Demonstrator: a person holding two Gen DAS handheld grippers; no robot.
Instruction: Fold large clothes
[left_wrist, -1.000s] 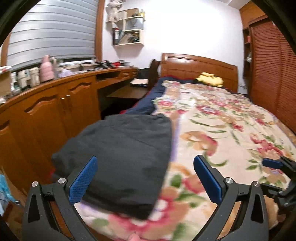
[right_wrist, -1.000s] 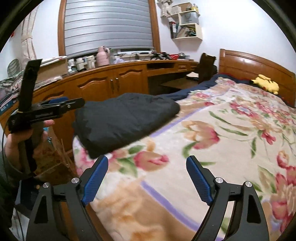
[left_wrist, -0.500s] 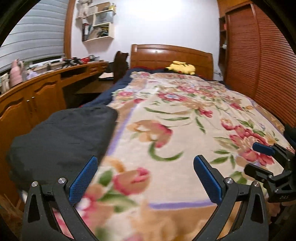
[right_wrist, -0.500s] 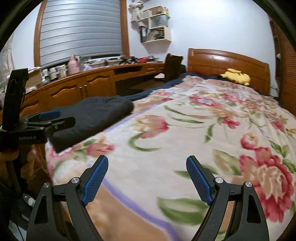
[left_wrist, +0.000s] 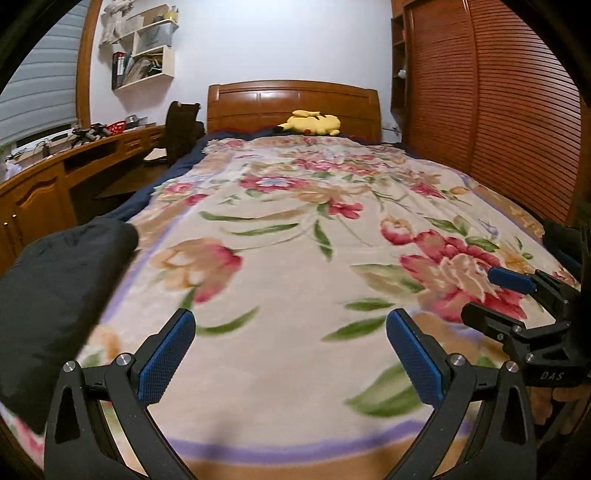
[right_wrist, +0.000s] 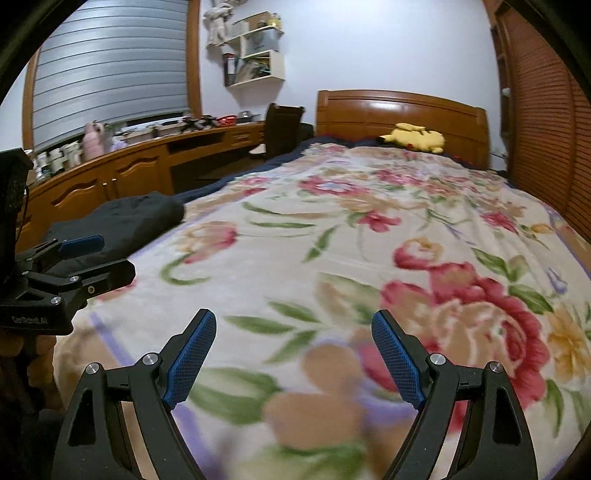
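Two grippers, the left gripper (left_wrist: 290, 360) and the right gripper (right_wrist: 293, 360), were held wide apart in the jaws with nothing between them, low over the flowery blanket (left_wrist: 295, 240). A folded dark garment (left_wrist: 55, 295) was laid at the blanket's left edge, likely so the middle was kept free for folding more clothes.

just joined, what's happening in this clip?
A person holds a claw in each hand over a bed covered with a floral blanket. The left claw and the right claw are both open and empty. A folded dark garment lies at the blanket's left edge, touched by neither claw. A yellow plush toy sits by the headboard.
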